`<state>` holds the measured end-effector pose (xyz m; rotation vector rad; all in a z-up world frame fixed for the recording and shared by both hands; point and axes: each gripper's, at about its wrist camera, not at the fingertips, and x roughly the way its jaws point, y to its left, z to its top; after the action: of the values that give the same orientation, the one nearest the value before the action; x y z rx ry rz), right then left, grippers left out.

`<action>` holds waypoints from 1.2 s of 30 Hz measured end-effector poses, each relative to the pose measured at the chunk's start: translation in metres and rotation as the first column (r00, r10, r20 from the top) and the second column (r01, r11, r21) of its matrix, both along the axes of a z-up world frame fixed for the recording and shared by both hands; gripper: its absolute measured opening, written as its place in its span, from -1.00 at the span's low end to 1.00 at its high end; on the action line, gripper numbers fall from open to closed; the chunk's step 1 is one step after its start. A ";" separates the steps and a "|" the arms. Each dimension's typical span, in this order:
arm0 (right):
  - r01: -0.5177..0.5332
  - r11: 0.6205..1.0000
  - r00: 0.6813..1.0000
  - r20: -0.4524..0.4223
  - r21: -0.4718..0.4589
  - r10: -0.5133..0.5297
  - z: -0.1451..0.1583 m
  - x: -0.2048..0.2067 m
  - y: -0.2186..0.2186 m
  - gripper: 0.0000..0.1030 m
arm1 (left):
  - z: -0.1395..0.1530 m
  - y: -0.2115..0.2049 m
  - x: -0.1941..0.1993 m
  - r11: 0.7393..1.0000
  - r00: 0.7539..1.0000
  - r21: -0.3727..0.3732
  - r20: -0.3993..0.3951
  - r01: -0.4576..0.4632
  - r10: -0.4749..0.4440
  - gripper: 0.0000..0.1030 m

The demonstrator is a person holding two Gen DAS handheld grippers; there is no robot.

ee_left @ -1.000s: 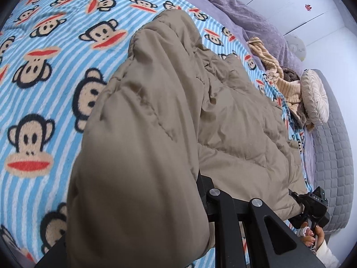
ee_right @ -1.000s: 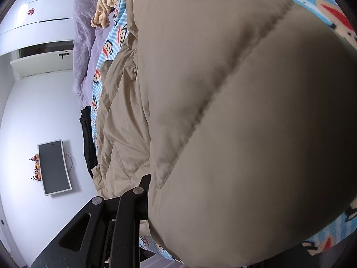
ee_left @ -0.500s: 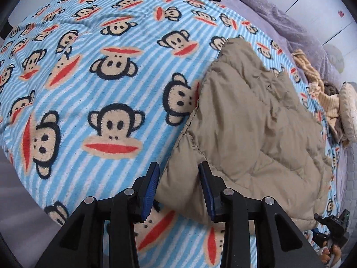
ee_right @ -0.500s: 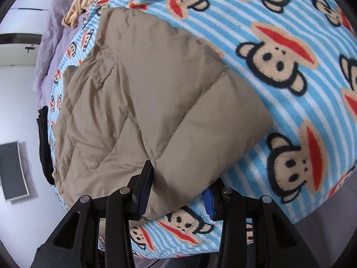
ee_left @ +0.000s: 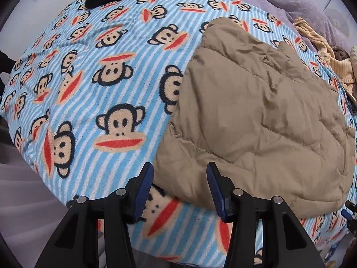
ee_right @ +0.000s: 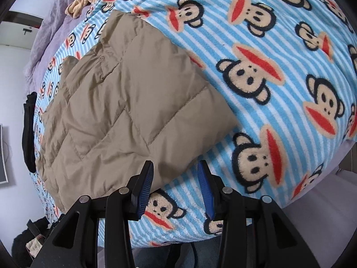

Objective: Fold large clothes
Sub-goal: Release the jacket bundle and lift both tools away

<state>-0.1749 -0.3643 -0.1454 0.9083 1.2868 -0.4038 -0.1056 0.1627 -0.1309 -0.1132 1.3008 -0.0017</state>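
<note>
Left wrist view: left gripper [ee_left: 179, 187] now released, fingers apart; jacket [ee_left: 256, 120] flat on blanket [ee_left: 89, 89] at 1 o'clock.

Right wrist view: right gripper [ee_right: 175, 185] likewise parted; jacket [ee_right: 125, 111] at 11 o'clock. Fold laid down.

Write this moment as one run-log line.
left gripper: open | right gripper: open | tan quilted padded jacket: folded, on blue striped monkey-print blanket

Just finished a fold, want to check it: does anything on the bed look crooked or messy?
The tan puffer jacket lies folded but skewed on the monkey blanket, its far end rumpled and uneven. Nothing is spilled or damaged.
</note>
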 end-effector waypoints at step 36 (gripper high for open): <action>-0.303 0.953 0.950 0.080 -0.017 0.303 0.032 0.063 0.150 0.41 | 0.039 -0.027 0.018 0.981 0.981 -0.029 0.012 0.193 -0.193 0.78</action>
<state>-0.1119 -0.2144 -0.1139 0.7008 1.3235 -0.1262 -0.0879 0.1358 -0.0916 -0.0121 1.2981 -0.1870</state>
